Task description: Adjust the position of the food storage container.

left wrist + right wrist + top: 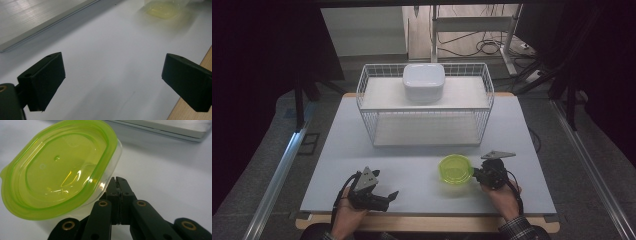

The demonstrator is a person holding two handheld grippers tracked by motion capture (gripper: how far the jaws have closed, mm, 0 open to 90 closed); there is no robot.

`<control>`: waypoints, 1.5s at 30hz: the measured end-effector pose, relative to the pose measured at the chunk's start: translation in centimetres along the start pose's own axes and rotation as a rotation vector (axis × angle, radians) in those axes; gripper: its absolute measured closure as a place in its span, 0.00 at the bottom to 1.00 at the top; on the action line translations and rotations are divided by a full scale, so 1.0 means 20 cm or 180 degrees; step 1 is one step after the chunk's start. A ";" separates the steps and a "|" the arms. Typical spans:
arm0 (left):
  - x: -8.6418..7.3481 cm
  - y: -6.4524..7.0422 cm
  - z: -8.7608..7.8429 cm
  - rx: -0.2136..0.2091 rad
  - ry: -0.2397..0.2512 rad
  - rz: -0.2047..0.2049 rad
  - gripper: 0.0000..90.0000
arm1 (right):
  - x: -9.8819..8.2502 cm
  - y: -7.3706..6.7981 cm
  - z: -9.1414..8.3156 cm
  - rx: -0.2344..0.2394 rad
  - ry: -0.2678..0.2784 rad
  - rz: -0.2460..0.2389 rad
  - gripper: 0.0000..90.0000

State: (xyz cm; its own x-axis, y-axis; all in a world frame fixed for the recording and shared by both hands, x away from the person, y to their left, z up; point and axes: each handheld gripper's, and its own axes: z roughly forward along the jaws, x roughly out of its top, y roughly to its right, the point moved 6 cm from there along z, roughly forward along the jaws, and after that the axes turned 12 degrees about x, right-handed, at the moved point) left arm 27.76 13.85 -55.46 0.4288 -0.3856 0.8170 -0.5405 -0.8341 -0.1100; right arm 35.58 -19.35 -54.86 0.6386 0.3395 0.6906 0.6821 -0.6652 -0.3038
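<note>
Right tongs [119, 182] sit pressed together against the green tub [60, 167], left tongs [112, 80] gape wide over the near-left counter [412, 165].

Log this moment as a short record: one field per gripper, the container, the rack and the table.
left gripper: open, empty, low over the table's near left
right gripper: jaws shut together at the container's wall
container: clear tub with green lid, on the table, front right
rack: white wire, two shelves, white lidded box on top
table: white top
</note>
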 end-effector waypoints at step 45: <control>-0.01 0.02 0.01 -0.0047 -0.0066 0.0070 0.05 | 0.18 -0.22 0.32 0.0320 -0.0110 -0.0469 0.91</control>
State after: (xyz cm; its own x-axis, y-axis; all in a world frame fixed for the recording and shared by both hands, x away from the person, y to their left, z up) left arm 27.58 13.56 -55.67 0.4314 -0.4119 0.8026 -0.5605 -0.8195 -0.1193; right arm 37.14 -10.96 -55.34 0.5398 0.4522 0.7101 0.8003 -0.5373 -0.2662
